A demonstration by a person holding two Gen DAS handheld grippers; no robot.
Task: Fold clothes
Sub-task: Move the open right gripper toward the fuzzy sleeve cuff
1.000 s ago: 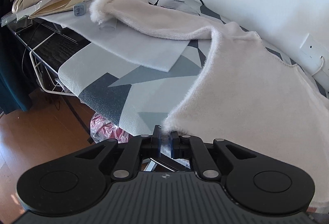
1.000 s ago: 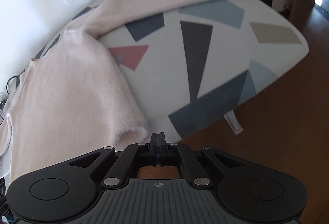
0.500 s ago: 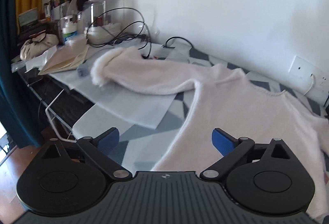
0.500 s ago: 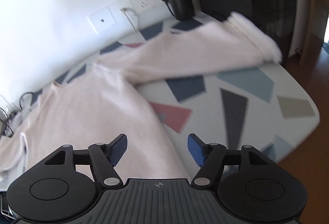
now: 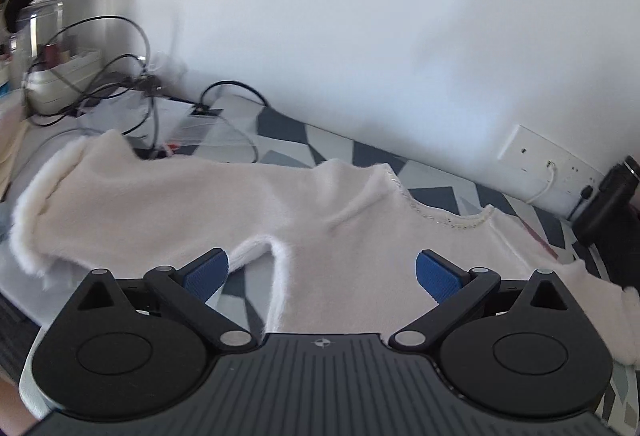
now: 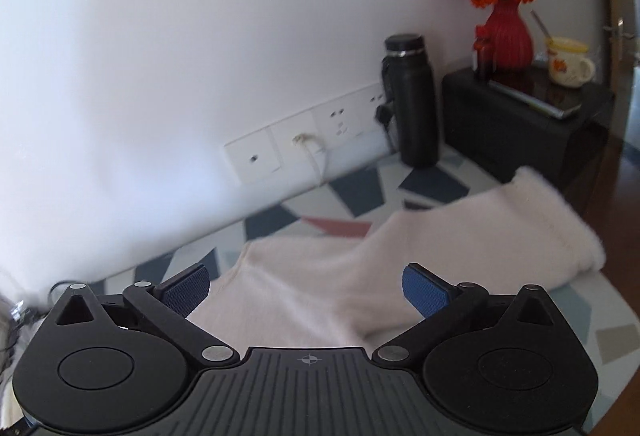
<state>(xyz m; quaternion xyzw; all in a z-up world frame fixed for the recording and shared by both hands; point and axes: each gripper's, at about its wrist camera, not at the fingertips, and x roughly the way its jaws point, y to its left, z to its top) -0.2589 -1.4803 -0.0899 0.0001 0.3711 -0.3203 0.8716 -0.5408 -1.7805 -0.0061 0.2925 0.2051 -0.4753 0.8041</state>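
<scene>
Sweater (image 5: pixel 344 260) hem dropped a second back; I had left gripper (image 5: pixel 322 272) and right gripper (image 6: pixel 306 290) spread wide, empty, raised. Garment flat, sleeves out, unfolded.

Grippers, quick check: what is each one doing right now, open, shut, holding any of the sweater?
Left gripper: open, holding nothing, above the sweater.
Right gripper: open, holding nothing, sweater below it.

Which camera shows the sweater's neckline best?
The left wrist view: the stitched neckline of the white sweater curves in plain sight beyond the open left hand-held gripper. The right wrist view shows only blurred body and one sleeve, no neckline.
</scene>
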